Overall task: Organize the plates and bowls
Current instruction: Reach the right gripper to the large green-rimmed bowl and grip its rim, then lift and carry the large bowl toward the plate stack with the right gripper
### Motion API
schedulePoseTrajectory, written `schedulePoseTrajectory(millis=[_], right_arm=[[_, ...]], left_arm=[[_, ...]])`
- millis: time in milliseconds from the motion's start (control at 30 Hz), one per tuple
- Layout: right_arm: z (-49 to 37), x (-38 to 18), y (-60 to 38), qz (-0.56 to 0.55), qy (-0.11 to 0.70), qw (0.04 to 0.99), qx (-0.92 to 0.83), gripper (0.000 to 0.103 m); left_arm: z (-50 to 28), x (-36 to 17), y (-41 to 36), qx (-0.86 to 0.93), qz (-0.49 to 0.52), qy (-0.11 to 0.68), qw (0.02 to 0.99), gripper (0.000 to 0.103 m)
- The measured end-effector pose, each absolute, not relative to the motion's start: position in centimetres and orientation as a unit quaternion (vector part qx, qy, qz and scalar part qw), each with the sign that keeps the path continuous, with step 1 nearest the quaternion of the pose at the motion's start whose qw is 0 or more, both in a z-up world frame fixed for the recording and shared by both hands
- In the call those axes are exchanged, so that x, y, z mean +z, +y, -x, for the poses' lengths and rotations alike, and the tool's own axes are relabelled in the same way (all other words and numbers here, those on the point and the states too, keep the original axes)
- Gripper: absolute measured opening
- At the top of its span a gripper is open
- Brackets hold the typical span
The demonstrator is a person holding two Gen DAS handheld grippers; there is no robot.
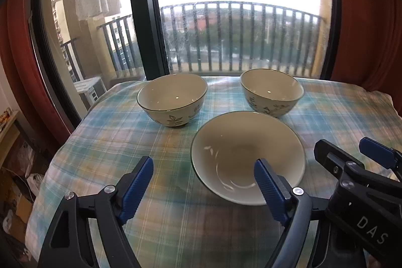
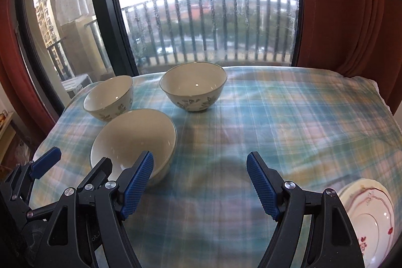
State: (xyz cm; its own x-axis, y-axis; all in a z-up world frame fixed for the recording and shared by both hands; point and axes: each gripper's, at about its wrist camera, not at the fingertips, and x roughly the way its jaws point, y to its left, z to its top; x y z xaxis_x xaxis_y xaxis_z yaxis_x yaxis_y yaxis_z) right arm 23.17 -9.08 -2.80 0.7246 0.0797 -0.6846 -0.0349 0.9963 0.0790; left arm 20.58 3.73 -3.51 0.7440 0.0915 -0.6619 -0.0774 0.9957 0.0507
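Bowls, three of them, stand on a table covered with a blue and yellow plaid cloth (image 1: 105, 142) in front of a balcony window (image 1: 236, 16). Two leaf-patterned bowls sit toward the window side: the far left bowl (image 1: 172, 99) and the far right bowl (image 1: 271, 91), apart from each other. The near bowl (image 1: 247, 155), plain cream inside with a thin dark rim, sits closer to the cameras, just in front of the gap between them.

The left gripper (image 1: 203, 182) has its blue-padded fingers spread wide with only cloth between them. Its right finger (image 1: 270, 189) shows in front of the near bowl's inside; whether it touches the rim or merely hangs above it I cannot tell. Its left finger (image 1: 137, 186) is over bare cloth. No bowl is pinched.

The right gripper (image 2: 199, 181) is likewise spread wide and holds nothing; plaid cloth fills the space between its pads. Its left finger (image 2: 138, 182) appears against the near bowl's right wall, contact unclear. Its right finger (image 2: 262, 186) is over cloth.

A plate (image 2: 371, 220) with a red floral pattern lies at the table's near right edge, partly hidden behind the right gripper's frame, well apart from the bowls.
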Motion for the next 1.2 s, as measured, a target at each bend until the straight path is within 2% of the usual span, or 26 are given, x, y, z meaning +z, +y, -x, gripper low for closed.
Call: schedulePoseTrajectory(millis=[300,400,467,533,667,833,1200], right_arm=[[-27.5,-5.4,-7.5,-0.032,0.383,0.923,0.019,0.078],[-28.2,-6.1,-7.3,-0.033,0.389,0.920,0.021,0.070],[-28.7,-6.5,-7.1,-0.033,0.393,0.919,0.021,0.068],[-29.0,-6.9,-6.8,-0.038,0.396,0.917,0.028,0.057],[-29.3,-7.3,-6.5,-0.043,0.400,0.915,0.038,0.045],[-29.6,-7.6,-5.9,-0.043,0.408,0.911,0.055,0.022],[-28.2,-7.3,-6.1,-0.058,0.410,0.909,0.050,0.022]], left_arm=[[-24.0,-5.7,4.3,0.045,0.004,0.385,0.922,0.067],[-24.6,-6.3,4.1,0.044,0.001,0.390,0.920,0.062],[-25.0,-6.6,4.2,0.041,0.002,0.394,0.918,0.059],[-25.0,-6.7,4.1,0.033,-0.001,0.391,0.920,0.053],[-25.0,-7.0,3.7,0.027,-0.013,0.388,0.921,0.043],[-25.3,-7.2,3.9,0.021,-0.007,0.400,0.916,0.036],[-24.2,-6.8,3.6,0.012,0.002,0.405,0.914,0.035]])
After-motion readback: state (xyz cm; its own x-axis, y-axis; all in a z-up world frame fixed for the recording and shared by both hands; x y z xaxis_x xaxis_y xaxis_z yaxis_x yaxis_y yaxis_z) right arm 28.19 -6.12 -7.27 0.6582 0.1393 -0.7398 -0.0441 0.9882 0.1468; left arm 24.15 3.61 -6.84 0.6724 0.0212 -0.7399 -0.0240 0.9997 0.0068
